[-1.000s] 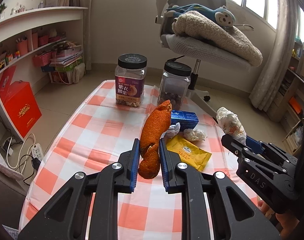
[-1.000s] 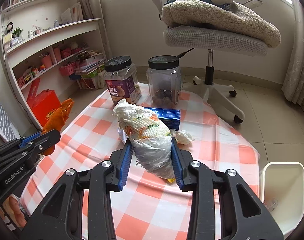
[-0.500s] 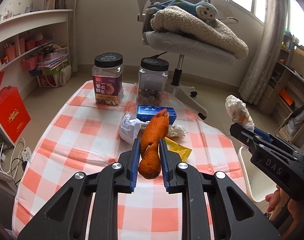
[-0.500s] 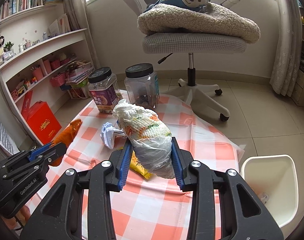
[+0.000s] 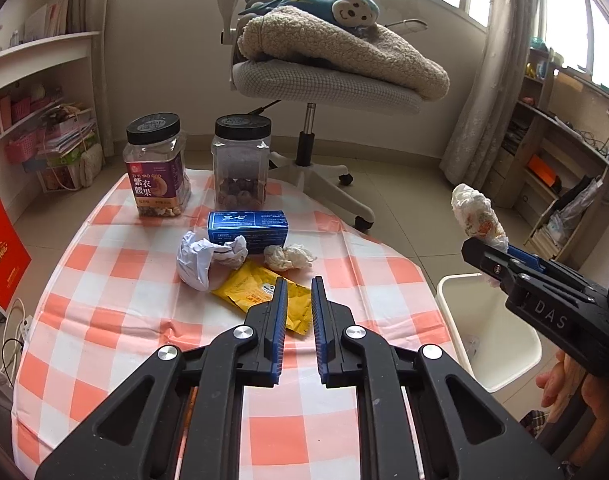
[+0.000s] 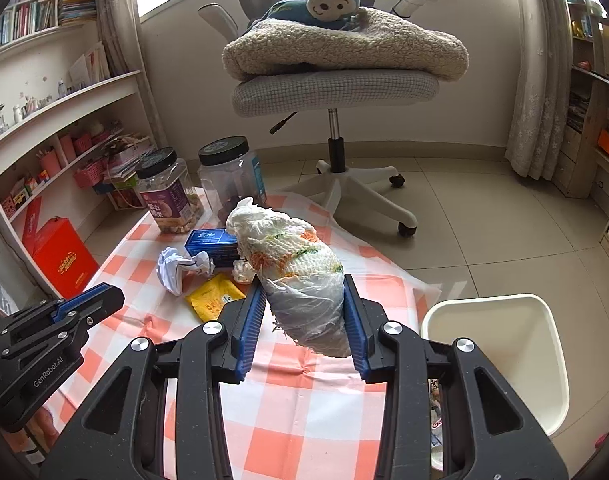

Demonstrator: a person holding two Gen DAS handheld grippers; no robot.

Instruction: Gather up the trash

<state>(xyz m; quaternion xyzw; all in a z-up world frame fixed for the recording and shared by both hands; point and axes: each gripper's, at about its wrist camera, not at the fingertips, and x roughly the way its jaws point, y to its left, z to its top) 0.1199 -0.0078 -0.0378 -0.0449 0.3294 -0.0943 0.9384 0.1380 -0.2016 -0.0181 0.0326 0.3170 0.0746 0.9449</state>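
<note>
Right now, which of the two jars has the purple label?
The left jar; its label is purple, while the jar beside it is clear, showing dark contents.

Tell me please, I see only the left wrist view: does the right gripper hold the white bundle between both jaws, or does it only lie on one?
Observer: Between both. In the right wrist view the right gripper presses the white bundle from both sides.
Operator: Is the bundle over the white bin?
Observer: Not yet. In that view the white bin lies to the right of the jaws, and the checked tablecloth shows under the bundle.
Operator: Does anything hang from my left jaws?
Observer: No. The left gripper shows from the side there, and nothing sticks out of it.
</note>
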